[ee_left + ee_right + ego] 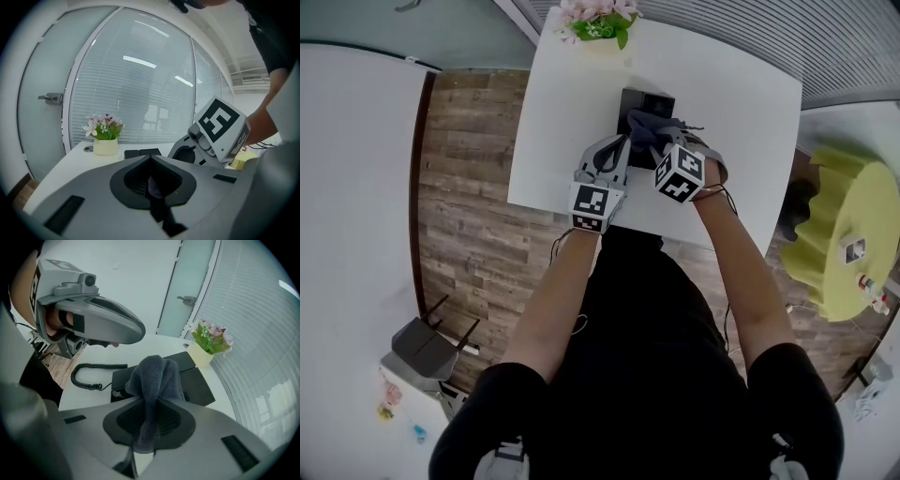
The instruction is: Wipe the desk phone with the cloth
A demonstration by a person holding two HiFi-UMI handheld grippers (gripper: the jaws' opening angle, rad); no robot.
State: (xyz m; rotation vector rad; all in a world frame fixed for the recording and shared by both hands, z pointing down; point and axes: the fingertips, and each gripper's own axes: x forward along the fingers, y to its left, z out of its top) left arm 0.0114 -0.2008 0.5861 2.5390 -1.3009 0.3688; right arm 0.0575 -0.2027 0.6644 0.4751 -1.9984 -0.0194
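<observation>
right gripper view: your right gripper (151, 401) is clamped on the dark grey terry cloth (157, 373), bunched right over the flat black desk phone (199, 385). the phone sits mid-bench toward the far edge, long axis running away from you. your left gripper (151, 164) waits beside it, jaws together, empty.

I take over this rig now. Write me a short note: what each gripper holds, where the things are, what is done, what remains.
Left gripper: jaws together, nothing clearly held, beside the phone.
Right gripper: shut on the grey cloth, bunched over the phone.
Phone stands on the white table, its coiled cord beside it.
Done: cloth is in the jaws and at the phone.
Left: the wiping; how much is already wiped cannot be told.
</observation>
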